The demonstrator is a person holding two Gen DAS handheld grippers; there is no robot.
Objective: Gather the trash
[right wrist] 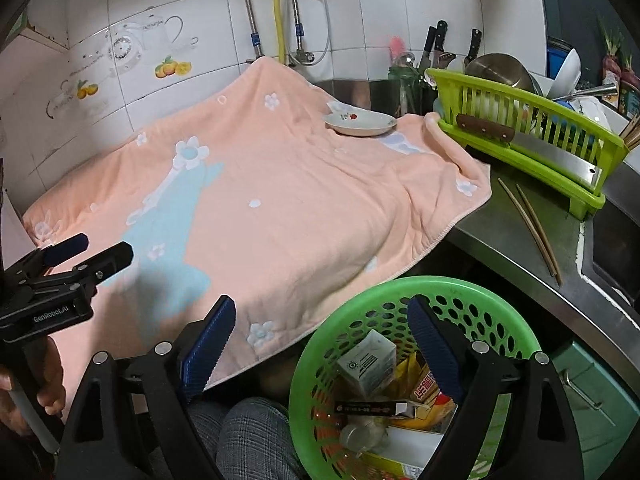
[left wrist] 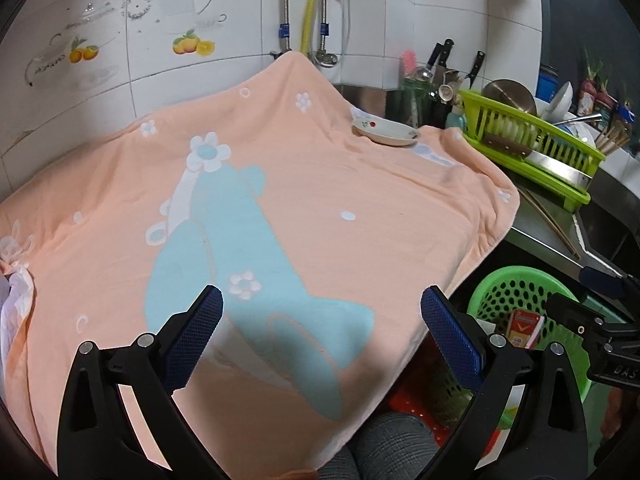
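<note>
**Both grippers wide open, empty; trash sits in green basket**

Writing first: "GenRobot.AI" reads in white on the black body of the left gripper point(right wrist: 86, 254), seen at 9 o'clock in the right wrist view. In the left wrist view, "DAS" shows on the black rig at 3 o'clock, rest cut off. A red/yellow carton point(right wrist: 430, 390) in the basket carries red characters, too small to read. A grey-white box point(right wrist: 370, 360) has a round logo w/ bars, text unreadable.

Left gripper point(left wrist: 322, 320): jaws spread wide, nothing btwn the blue pads, over the peach towel point(left wrist: 320, 184). Right gripper point(right wrist: 322, 328): jaws also wide apart, nothing held, the right finger over the basket.

Green basket point(right wrist: 360, 312) sits at 5 o'clock in the right view, below the counter edge, w/ boxes, cartons and a dark strip packet inside.

Around: white plate point(right wrist: 360, 123) rests on the towel at 12–1 o'clock. Green dish rack point(right wrist: 532, 136) at 2 o'clock, cleaver point(right wrist: 532, 148) leaning on its front. Chopsticks point(right wrist: 532, 224) lie on the steel counter point(right wrist: 500, 240) beside the towel. Knives stand behind. A checked trouser knee point(right wrist: 248, 436) shows at 6 o'clock.
</note>
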